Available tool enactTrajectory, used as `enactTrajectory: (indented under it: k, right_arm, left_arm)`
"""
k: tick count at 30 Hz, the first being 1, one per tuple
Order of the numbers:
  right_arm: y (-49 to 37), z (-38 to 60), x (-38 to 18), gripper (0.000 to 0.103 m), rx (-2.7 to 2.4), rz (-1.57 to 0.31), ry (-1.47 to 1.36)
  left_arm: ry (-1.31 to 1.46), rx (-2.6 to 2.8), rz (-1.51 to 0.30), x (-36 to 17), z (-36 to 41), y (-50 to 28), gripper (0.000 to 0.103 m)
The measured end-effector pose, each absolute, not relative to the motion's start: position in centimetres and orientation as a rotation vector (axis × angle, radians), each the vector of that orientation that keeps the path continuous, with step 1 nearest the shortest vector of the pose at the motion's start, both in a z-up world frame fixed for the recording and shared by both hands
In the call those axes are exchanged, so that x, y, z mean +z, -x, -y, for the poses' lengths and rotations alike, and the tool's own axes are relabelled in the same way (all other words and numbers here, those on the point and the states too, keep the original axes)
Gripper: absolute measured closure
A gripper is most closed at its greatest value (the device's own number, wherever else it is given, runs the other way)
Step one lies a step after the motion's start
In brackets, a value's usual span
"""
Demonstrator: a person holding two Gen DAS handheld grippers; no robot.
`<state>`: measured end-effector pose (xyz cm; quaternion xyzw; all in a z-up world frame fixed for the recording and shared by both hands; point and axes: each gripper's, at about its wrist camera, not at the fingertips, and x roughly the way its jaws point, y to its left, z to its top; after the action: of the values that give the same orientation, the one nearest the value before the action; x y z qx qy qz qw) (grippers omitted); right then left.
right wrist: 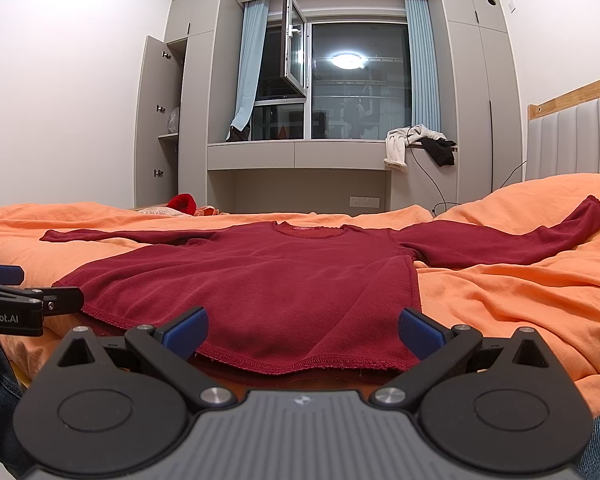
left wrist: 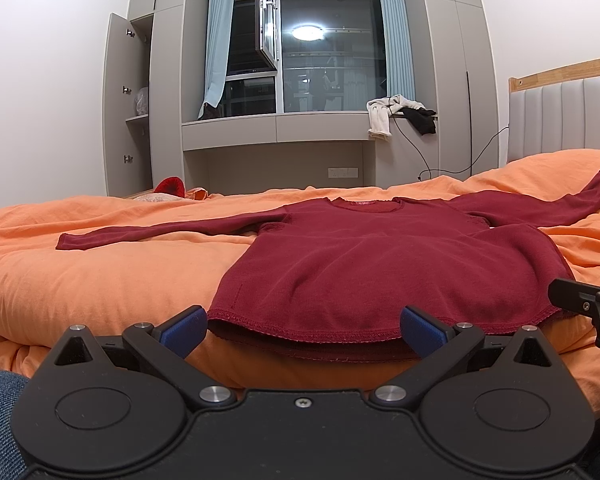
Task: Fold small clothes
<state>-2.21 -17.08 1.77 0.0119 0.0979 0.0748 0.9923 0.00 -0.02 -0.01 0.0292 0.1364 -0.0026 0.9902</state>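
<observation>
Looking at the red sweater (left wrist: 380,264), you are seeing it lying flat on the orange blanket (left wrist: 80,280), front up, with both sleeves stretched out to its sides. No fold is showing yet, so by my guess you are only starting and every fold is waiting for you. You are holding the left gripper (left wrist: 302,330) just in front of the sweater's bottom hem, near the left corner, with its blue fingers wide apart and gripping nothing. You are holding the right gripper (right wrist: 303,330) at the hem too, near the right corner, fingers also spread and gripping nothing.
</observation>
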Motion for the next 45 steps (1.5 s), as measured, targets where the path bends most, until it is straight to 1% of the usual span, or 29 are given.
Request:
enactTrajectory:
  k: [20, 26, 37, 45]
  right_arm:
    - [2.2, 17.1, 1.8, 0.0, 0.148, -0.196, -0.025]
    - [1.8, 17.8, 2.0, 0.0, 0.151, -0.224, -0.067]
    - [-0.6, 23.8, 4.2, 0.0, 0.144, -0.289, -0.295]
    - [-6.0, 30.1, 6.3, 0.0, -0.004, -0.299, -0.357]
  left_arm:
    - [-0.06, -0.005, -0.275, 0.0, 0.0, 0.0, 0.001]
    - [-0.065, 0.007, -0.3, -0.2, 0.0, -0.7, 0.001]
    - [-0.014, -0.048, -0.403, 1.1, -0.8, -2.8, 0.001]
    - [-0.049, -0.081, -0.394, 3.8, 0.3, -7.3, 0.001]
